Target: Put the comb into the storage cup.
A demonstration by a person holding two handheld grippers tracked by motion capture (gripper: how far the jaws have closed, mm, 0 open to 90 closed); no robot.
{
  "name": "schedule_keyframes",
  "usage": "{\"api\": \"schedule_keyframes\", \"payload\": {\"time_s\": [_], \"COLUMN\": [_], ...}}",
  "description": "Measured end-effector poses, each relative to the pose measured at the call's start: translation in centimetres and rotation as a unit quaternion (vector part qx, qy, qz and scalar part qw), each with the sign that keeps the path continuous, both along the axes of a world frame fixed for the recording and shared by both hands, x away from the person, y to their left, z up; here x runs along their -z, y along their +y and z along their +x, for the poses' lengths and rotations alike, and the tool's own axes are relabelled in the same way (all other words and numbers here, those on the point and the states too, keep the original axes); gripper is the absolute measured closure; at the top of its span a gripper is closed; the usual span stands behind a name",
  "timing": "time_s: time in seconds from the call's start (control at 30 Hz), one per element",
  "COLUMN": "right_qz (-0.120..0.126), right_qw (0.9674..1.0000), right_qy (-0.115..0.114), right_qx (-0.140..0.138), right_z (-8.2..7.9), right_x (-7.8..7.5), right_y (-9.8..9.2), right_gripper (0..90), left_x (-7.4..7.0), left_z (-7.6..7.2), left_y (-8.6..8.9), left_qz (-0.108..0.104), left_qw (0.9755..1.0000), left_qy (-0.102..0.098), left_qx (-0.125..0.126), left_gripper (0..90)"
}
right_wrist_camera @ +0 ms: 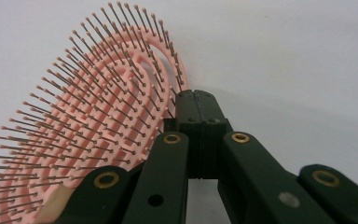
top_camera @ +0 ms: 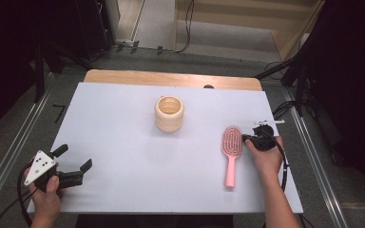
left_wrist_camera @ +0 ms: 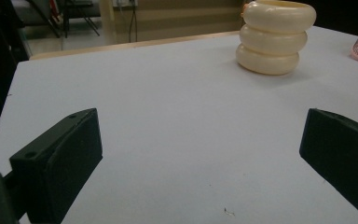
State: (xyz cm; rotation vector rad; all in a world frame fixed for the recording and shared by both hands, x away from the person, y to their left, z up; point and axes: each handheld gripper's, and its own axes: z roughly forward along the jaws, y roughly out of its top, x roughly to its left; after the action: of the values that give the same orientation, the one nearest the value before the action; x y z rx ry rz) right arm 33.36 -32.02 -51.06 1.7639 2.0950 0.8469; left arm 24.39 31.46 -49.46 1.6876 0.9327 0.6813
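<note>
Nearest, at bottom left: left gripper [top_camera: 71,164] over white table sheet [top_camera: 123,180], jaws wide, empty. Mid-table, cream ribbed ring-stacked cup [top_camera: 169,113], untouched. Right: pink plastic hairbrush [top_camera: 231,147] lying flat; right gripper [top_camera: 245,139] pressed closed against its head edge, nothing gripped. Nothing visibly accomplished yet.
</note>
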Motion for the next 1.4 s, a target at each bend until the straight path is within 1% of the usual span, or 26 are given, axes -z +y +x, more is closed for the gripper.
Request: {"api": "schedule_keyframes", "payload": {"time_s": [0.07,0.13,0.2,0.3,0.33,0.43,0.53,0.63,0.8,0.83,0.9,0.93,0.97,1.0,1.03,1.07,1.1,1.13,1.17,1.2,1.23,1.27,1.3,1.4], "right_qz": [0.006,0.007,0.007,0.009,0.011,0.005,0.004,0.009,0.003,0.000,0.001,0.000,0.002,0.002,0.002,-0.002,-0.002,-0.005,-0.014,-0.021,-0.022,-0.019,-0.014,-0.005], "right_qw": [1.0000,0.9998,0.9997,0.9994,0.9991,0.9982,0.9969,0.9961,0.9931,0.9915,0.9910,0.9903,0.9887,0.9879,0.9879,0.9851,0.9851,0.9838,0.9828,0.9828,0.9832,0.9833,0.9841,0.9855], "right_qy": [-0.002,-0.003,-0.004,-0.005,-0.005,-0.004,-0.008,-0.011,-0.014,-0.017,-0.017,-0.019,-0.019,-0.019,-0.019,-0.022,-0.022,-0.025,-0.026,-0.030,-0.036,-0.043,-0.046,-0.058], "right_qx": [-0.008,-0.019,-0.021,-0.034,-0.041,-0.059,-0.078,-0.087,-0.116,-0.129,-0.133,-0.138,-0.149,-0.154,-0.154,-0.170,-0.170,-0.177,-0.182,-0.181,-0.178,-0.176,-0.171,-0.159], "right_z": [0.2,0.5,0.5,0.9,1.0,1.3,1.6,1.8,1.8,1.8,1.8,1.8,1.8,1.8,1.8,1.7,1.7,1.7,1.6,1.5,1.5,1.4,1.3,0.8], "right_x": [0.0,0.0,0.0,0.1,0.0,-0.1,-0.1,0.0,-0.1,-0.1,-0.1,-0.1,-0.1,-0.1,-0.1,-0.2,-0.2,-0.3,-0.4,-0.6,-0.9,-1.2,-1.5,-2.6], "right_y": [0.4,1.1,1.4,2.2,2.4,3.6,4.7,5.7,7.4,8.1,8.4,8.7,9.3,9.6,9.6,10.2,10.2,10.5,10.7,10.9,10.9,10.7,10.6,10.0], "right_gripper": [87.9,87.9,87.9,87.9,87.9,87.9,87.9,87.9,87.9,87.9,87.9,87.9,87.9,87.9,87.9,87.9,87.9,87.9,87.8,87.8,87.6,85.6,77.2,58.1], "left_x": [0.0,0.0,0.0,0.0,0.0,0.0,0.0,0.0,0.0,0.0,0.0,0.0,0.0,0.0,0.0,0.0,0.0,0.0,0.0,0.0,0.0,0.0,0.0,0.0], "left_z": [0.0,0.0,0.0,0.0,0.0,0.0,0.0,0.0,0.0,0.0,0.0,0.0,0.0,0.0,0.0,0.0,0.0,0.0,0.0,0.0,0.0,0.0,0.0,0.0], "left_y": [0.0,0.0,0.0,0.0,0.0,0.0,0.0,0.0,0.0,0.0,0.0,0.0,0.0,0.0,0.0,0.0,0.0,-0.1,0.0,0.0,0.0,0.0,0.0,0.0], "left_qz": [0.000,0.000,0.000,0.000,0.000,0.001,0.001,0.001,0.001,0.001,0.001,0.002,0.001,0.001,0.002,0.002,0.003,0.002,0.002,0.001,0.001,0.001,0.001,0.001], "left_qw": [1.0000,1.0000,1.0000,1.0000,1.0000,1.0000,1.0000,1.0000,1.0000,1.0000,1.0000,1.0000,1.0000,1.0000,1.0000,1.0000,1.0000,1.0000,1.0000,1.0000,1.0000,1.0000,1.0000,1.0000], "left_qy": [0.000,0.000,0.000,0.000,0.000,0.000,0.000,0.000,0.000,0.000,0.000,0.000,0.000,0.000,0.000,0.000,0.000,0.000,0.000,0.000,0.000,0.000,0.000,-0.001], "left_qx": [0.000,0.001,0.001,0.001,0.001,0.002,0.002,0.003,0.004,0.004,0.004,0.005,0.004,0.004,0.005,0.005,0.004,0.004,0.004,0.004,0.004,0.004,0.004,0.005], "left_gripper": [0.0,0.0,0.0,0.0,0.0,0.0,0.0,0.0,0.0,0.0,0.0,0.0,0.0,0.0,0.0,0.0,0.0,0.0,0.0,0.0,0.0,0.0,0.0,0.0]}}
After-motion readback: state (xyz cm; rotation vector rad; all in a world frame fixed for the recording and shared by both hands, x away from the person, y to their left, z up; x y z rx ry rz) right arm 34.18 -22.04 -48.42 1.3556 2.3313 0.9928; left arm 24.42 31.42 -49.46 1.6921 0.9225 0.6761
